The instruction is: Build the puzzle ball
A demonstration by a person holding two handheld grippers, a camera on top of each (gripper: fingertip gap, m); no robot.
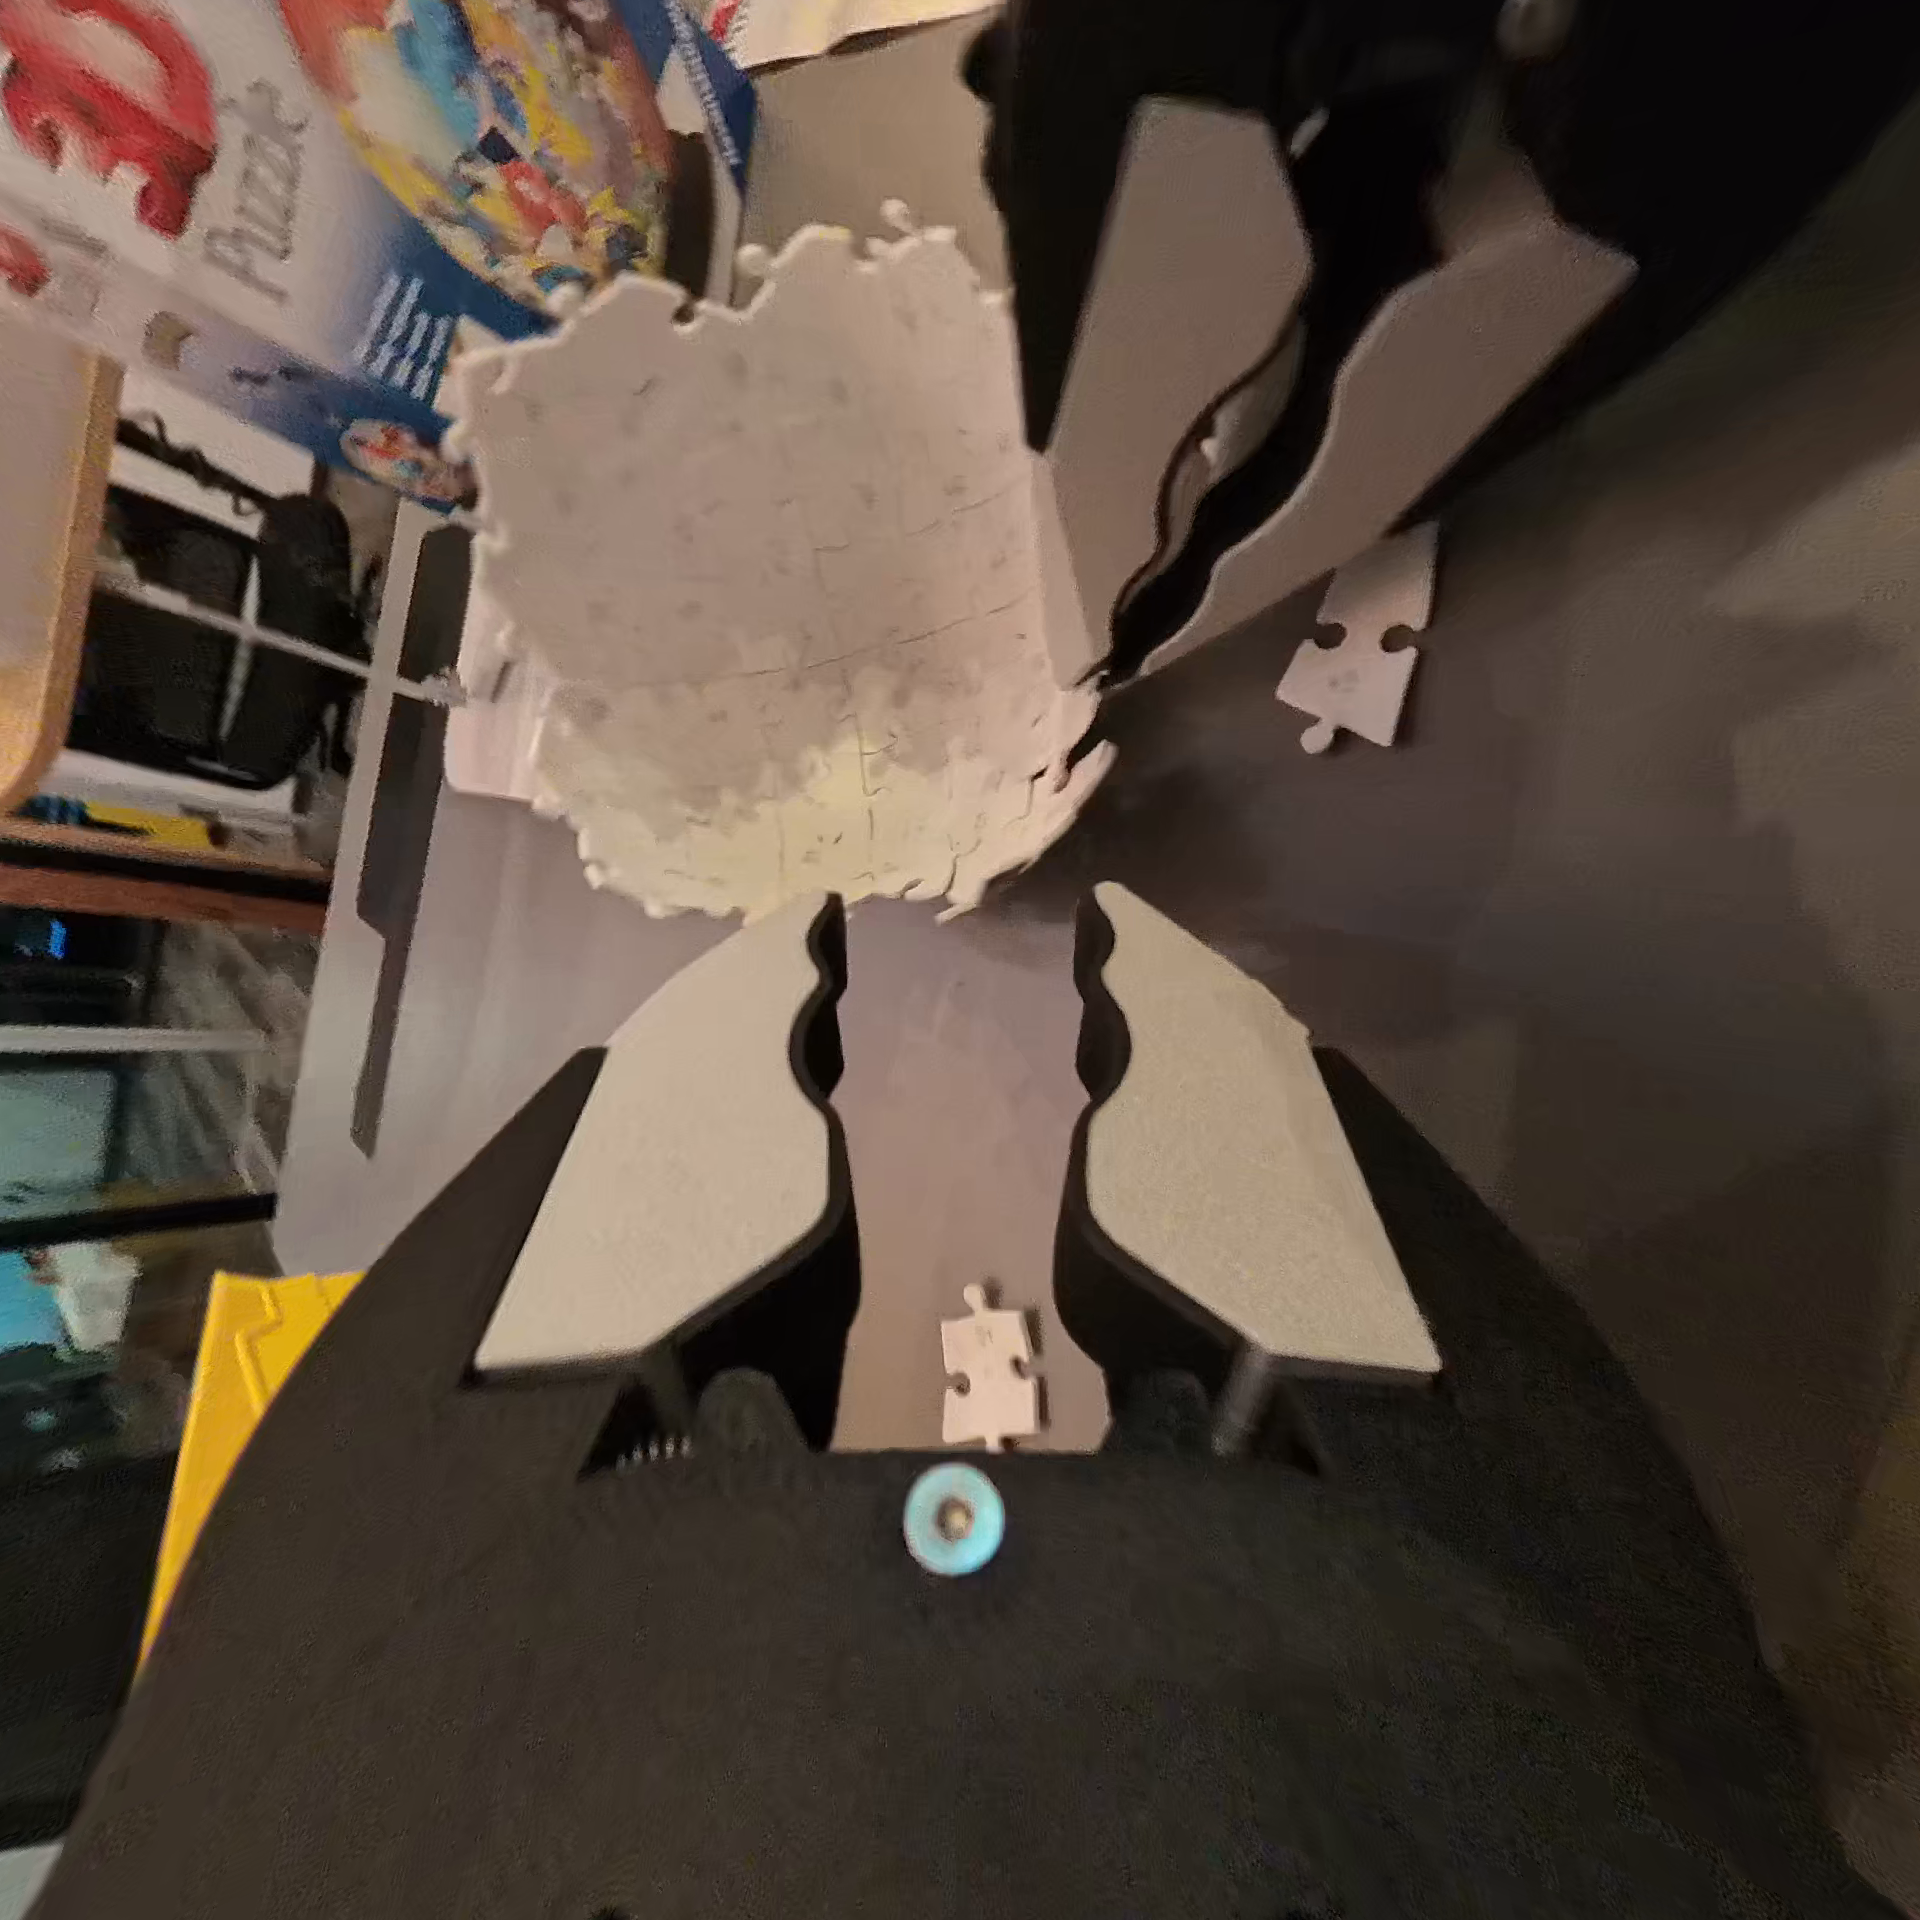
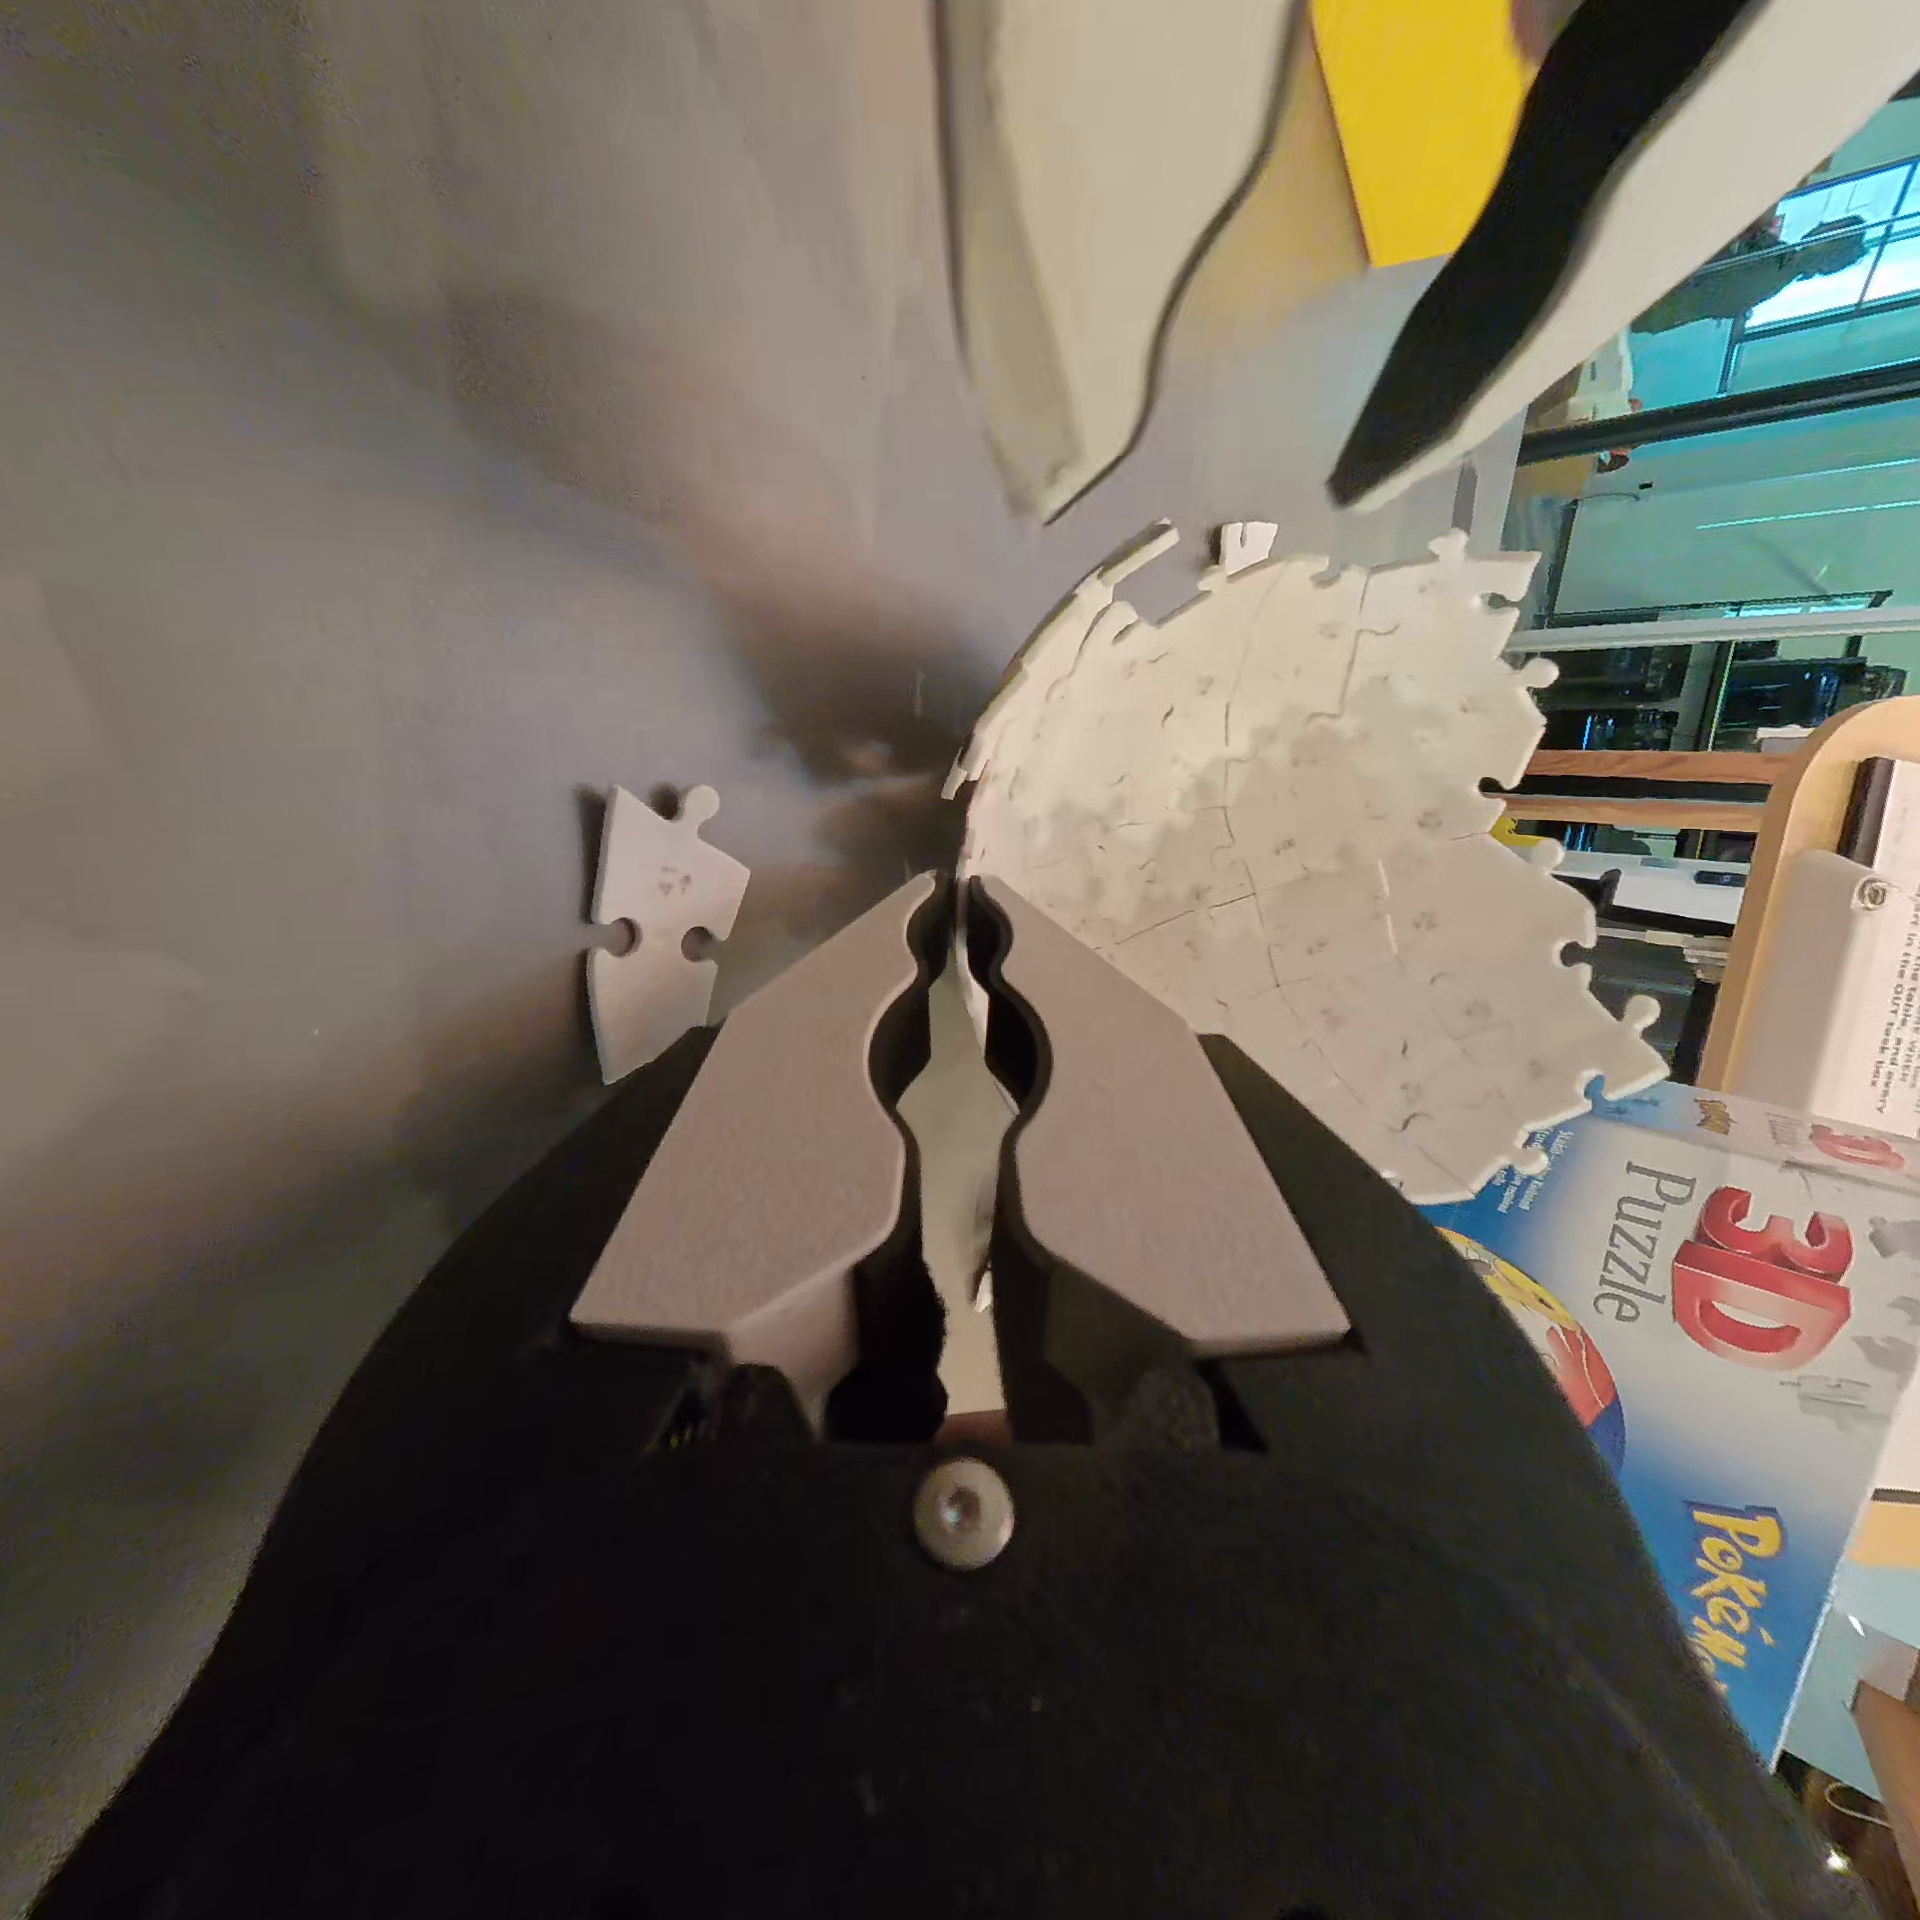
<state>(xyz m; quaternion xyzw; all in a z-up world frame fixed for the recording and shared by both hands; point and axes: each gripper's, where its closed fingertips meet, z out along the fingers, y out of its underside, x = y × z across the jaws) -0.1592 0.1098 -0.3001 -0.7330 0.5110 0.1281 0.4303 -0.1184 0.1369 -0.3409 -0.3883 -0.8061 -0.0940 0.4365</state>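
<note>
The partly built puzzle ball [image 1: 758,582], a white curved shell with a jagged rim, stands on the grey table [image 1: 1662,935]. My left gripper [image 1: 966,904] is open and empty, its tips just short of the shell's lower rim. My right gripper [image 1: 1101,675] comes in from the upper right. In the right wrist view it [image 2: 956,883] is shut on a white puzzle piece [image 2: 966,1143], held edge-on, with its tips at the rim of the shell [image 2: 1299,852]. I cannot tell whether the piece is joined to the shell. The open left gripper [image 2: 1195,499] hangs above.
One loose white piece [image 1: 992,1371] lies on the table between my left fingers. Another [image 1: 1361,655] lies beside the right gripper and also shows in the right wrist view [image 2: 660,925]. The puzzle box [image 2: 1714,1299] stands behind the ball. A yellow object [image 1: 239,1382] and wooden furniture [image 2: 1787,831] are nearby. The tips of one gripper are about 7 cm away from the tips of the other.
</note>
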